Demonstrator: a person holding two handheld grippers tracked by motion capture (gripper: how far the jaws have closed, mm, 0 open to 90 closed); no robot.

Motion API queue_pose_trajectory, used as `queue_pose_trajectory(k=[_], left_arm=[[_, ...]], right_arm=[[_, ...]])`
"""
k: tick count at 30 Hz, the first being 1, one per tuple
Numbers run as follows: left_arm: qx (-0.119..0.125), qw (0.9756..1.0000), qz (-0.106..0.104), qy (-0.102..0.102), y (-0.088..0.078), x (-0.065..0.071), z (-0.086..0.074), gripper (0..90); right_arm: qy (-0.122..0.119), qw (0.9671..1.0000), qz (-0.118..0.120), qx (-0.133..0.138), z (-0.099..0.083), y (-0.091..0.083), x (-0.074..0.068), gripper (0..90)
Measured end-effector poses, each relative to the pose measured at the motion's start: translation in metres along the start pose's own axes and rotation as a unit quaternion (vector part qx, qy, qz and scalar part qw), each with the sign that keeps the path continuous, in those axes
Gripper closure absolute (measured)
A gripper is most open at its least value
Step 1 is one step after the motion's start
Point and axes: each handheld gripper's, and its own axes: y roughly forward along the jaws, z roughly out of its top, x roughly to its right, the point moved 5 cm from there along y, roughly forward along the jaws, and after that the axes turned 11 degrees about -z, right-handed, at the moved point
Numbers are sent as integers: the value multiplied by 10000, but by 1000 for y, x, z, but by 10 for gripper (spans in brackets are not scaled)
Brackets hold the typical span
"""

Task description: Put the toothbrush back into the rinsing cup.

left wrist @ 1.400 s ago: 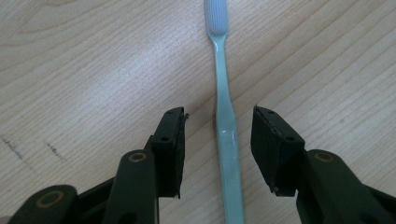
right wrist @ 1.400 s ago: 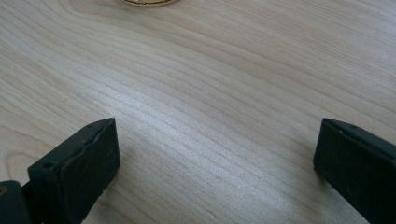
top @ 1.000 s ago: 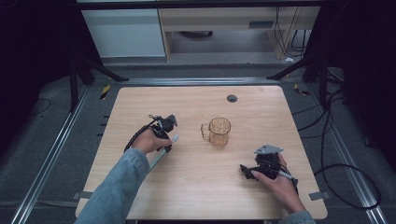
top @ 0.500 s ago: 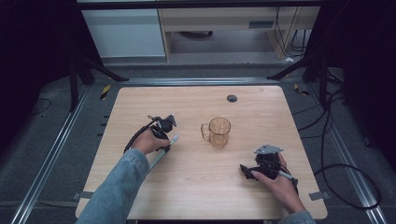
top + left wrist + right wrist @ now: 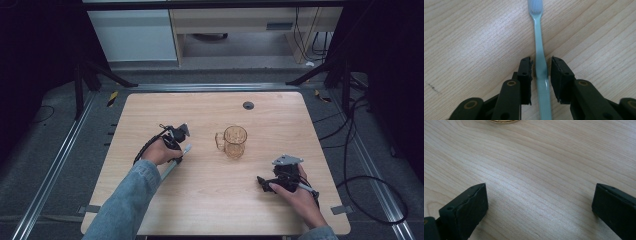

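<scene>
While the left gripper is closing around the toothbrush, its jaws having just been narrowing, slim gaps are still showing beside the handle, so we are judging the grasp unfinished. The toothbrush is lying flat on the bench, bristles toward twelve o'clock in the left gripper view. At four o'clock, the right gripper is resting wide open, holding nothing. Next we are needing a firm pinch, then a straight lift. The glass mug at center is leaving open room; edges are lying well apart.
</scene>
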Motion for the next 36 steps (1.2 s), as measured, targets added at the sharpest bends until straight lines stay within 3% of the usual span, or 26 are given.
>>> queue_pose_trajectory(k=[14, 24, 36], left_arm=[[34, 10000, 47, 45, 1, 0, 0, 774], [435, 9990, 76, 118, -17, 1, 0, 786], [981, 9947, 167, 257, -43, 8, 2, 786]], right_arm=[[18, 10000, 12, -2, 0, 0, 0, 7], [21, 10000, 13, -1, 0, 0, 0, 8], [52, 10000, 23, -20, 0, -1, -1, 7]])
